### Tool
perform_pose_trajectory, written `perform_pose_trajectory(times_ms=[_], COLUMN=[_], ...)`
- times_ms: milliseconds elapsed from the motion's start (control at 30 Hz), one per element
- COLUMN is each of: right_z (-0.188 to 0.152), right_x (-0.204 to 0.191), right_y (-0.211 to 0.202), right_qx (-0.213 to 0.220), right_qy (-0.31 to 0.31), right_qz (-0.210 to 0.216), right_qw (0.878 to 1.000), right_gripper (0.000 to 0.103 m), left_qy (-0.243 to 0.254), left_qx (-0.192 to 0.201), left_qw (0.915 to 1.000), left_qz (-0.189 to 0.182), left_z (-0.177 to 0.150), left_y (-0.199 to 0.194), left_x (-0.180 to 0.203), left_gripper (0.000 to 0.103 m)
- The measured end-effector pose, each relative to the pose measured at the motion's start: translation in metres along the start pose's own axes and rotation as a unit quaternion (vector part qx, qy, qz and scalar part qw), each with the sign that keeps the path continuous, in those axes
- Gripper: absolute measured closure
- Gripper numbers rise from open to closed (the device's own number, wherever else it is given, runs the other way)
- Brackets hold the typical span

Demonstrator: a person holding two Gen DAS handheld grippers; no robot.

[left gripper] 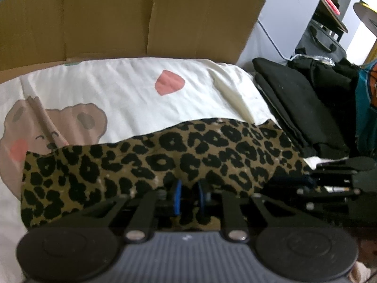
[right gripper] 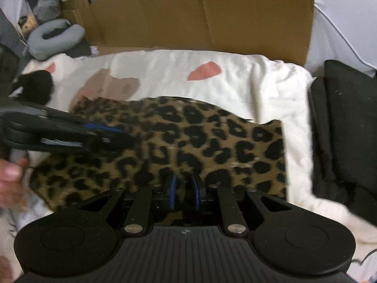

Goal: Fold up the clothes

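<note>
A leopard-print garment (left gripper: 165,160) lies folded in a flat band across the white bear-print bedsheet (left gripper: 132,87). It also shows in the right wrist view (right gripper: 200,141). My left gripper (left gripper: 189,193) is at the garment's near edge, its blue pads close together with leopard cloth between them. My right gripper (right gripper: 185,191) is at the near edge too, further right, its pads likewise pinching the cloth. Each gripper shows from the side in the other's view, the right one (left gripper: 329,184) and the left one (right gripper: 70,134).
A brown cardboard sheet (left gripper: 132,18) stands behind the bed. A stack of folded black clothes (left gripper: 299,108) lies to the right; it also shows in the right wrist view (right gripper: 346,127). A grey neck pillow (right gripper: 54,37) lies far left. A teal garment (left gripper: 367,108) is at the right edge.
</note>
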State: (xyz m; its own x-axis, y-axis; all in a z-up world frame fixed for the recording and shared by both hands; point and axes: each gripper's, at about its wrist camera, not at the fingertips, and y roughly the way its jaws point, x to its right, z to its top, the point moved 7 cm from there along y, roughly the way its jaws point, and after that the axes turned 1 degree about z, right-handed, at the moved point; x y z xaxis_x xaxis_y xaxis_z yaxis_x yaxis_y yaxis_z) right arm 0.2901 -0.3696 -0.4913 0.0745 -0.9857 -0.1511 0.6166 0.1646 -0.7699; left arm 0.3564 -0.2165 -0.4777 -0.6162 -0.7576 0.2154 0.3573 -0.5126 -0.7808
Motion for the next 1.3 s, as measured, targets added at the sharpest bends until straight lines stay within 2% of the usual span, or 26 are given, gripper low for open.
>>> perform_pose_trajectory(times_ms=[133,200,300,367,433,500,700,833,1000,1133,1300], right_z=[0.003,0.006,0.008,0.005,0.002,-0.005,-0.031,-0.047,-0.053,-0.057,-0.055], right_x=[0.027,0.037,0.039,0.03,0.02,0.006,-0.028,-0.022,-0.006,0.009,0.019], right_y=[-0.007,-0.017,-0.034,-0.042,-0.05,-0.055,-0.05,-0.037,-0.039,-0.044,-0.047], right_qx=[0.0,0.006,0.02,0.023,0.025,0.025,0.003,-0.02,-0.019,-0.018,-0.022], right_qy=[0.019,0.038,0.052,0.047,0.041,0.027,-0.019,-0.03,-0.041,-0.042,-0.032], right_qz=[-0.034,-0.038,-0.031,-0.021,-0.011,-0.001,0.011,-0.016,-0.044,-0.084,-0.089], right_qw=[0.999,0.999,0.998,0.998,0.999,0.999,1.0,0.999,0.998,0.995,0.995], right_gripper=[0.082,0.082,0.082,0.081,0.076,0.061,0.059,0.059,0.06,0.06,0.061], left_qy=[0.006,0.017,0.018,0.016,0.026,0.043,0.093,0.1,0.102,0.095,0.078], left_qx=[0.004,0.012,0.023,0.029,0.032,0.031,0.027,0.02,0.017,0.015,0.02], left_qw=[0.9998,0.9995,0.9995,0.9994,0.9991,0.9984,0.9953,0.9946,0.9943,0.9949,0.996], left_qz=[0.017,0.023,0.01,0.0,-0.011,-0.022,-0.002,0.018,0.026,0.029,0.039], left_z=[0.005,0.009,0.009,0.007,0.004,-0.001,-0.001,0.002,0.004,0.005,0.01], left_y=[-0.012,-0.023,-0.034,-0.041,-0.041,-0.037,-0.01,0.003,0.01,0.009,-0.005], left_x=[0.004,0.01,0.02,0.027,0.037,0.047,0.05,0.04,0.032,0.026,0.025], left_gripper=[0.089,0.089,0.089,0.089,0.089,0.089,0.089,0.09,0.1,0.1,0.1])
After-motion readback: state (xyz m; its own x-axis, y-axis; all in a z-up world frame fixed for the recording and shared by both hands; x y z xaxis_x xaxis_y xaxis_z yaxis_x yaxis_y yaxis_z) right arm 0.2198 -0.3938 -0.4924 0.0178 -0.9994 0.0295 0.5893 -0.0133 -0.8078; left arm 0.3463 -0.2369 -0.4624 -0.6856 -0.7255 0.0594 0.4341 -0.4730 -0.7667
